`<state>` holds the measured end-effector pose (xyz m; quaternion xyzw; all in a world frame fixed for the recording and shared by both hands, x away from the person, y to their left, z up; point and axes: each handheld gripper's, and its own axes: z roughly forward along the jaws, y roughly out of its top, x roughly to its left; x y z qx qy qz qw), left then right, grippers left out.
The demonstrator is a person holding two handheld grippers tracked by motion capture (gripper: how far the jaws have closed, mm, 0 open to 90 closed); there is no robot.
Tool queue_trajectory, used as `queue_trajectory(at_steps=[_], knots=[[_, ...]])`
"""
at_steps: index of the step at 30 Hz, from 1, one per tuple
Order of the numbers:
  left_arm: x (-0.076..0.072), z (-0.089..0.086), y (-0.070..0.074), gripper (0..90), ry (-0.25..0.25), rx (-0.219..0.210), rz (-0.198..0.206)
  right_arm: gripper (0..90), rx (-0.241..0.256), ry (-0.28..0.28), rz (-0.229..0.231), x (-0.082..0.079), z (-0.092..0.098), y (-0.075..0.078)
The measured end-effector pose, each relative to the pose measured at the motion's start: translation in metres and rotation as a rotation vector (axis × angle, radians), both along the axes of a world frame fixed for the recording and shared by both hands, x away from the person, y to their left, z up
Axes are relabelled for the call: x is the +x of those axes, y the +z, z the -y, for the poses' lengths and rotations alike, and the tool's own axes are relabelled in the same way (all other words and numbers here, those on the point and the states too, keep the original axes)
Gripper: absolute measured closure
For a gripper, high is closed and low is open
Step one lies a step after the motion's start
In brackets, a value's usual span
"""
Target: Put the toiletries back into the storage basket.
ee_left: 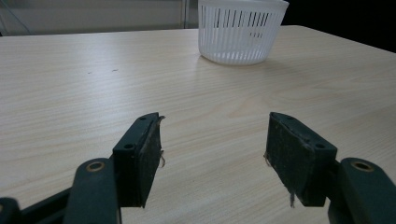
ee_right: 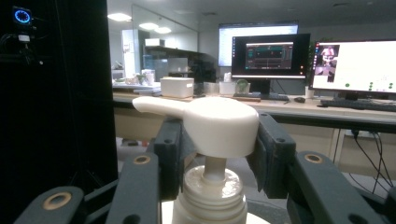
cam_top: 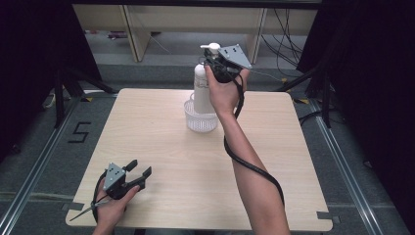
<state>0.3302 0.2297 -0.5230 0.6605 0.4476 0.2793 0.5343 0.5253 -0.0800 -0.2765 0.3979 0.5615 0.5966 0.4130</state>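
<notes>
A white pump bottle [cam_top: 202, 88] stands upright at the back middle of the table, its lower end inside the rim of a white slatted basket [cam_top: 200, 122]. I cannot tell whether it rests on the basket's floor. My right gripper [cam_top: 211, 58] is shut on the bottle's pump head [ee_right: 219, 123], one jaw on each side. My left gripper [cam_top: 138, 169] sits low at the table's front left, open, with nothing between its fingers. In the left gripper view the basket [ee_left: 240, 32] stands far ahead of the open left gripper [ee_left: 212, 144].
The light wooden table [cam_top: 161, 147] stands on a grey floor with rails on both sides. A black cable [cam_top: 254, 169] winds around the right forearm. Black curtains and stand legs flank the table. Desks with lit monitors [ee_right: 271, 58] lie beyond.
</notes>
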Motion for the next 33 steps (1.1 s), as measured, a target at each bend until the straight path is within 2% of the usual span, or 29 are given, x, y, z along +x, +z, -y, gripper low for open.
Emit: queue_trajectory(at_steps=[26,27,28,29,33], knots=[[0.000,0.000,0.000,35.1,-0.002,-0.002,0.000,59.6,-0.001,-0.007,-0.032,0.014,-0.008,-0.008],[0.000,0.000,0.000,35.1,-0.001,-0.002,0.000,59.6,0.013,-0.007,-0.041,0.014,-0.009,-0.009],[0.000,0.000,0.000,35.1,-0.001,-0.003,0.000,59.6,-0.004,-0.009,-0.036,0.015,-0.008,-0.009],[0.000,0.000,0.000,35.1,-0.001,-0.002,0.000,59.6,0.008,-0.003,-0.044,0.016,-0.009,-0.010],[0.000,0.000,0.000,35.1,-0.003,0.000,-0.001,59.6,-0.002,-0.009,-0.054,0.020,-0.010,-0.014]])
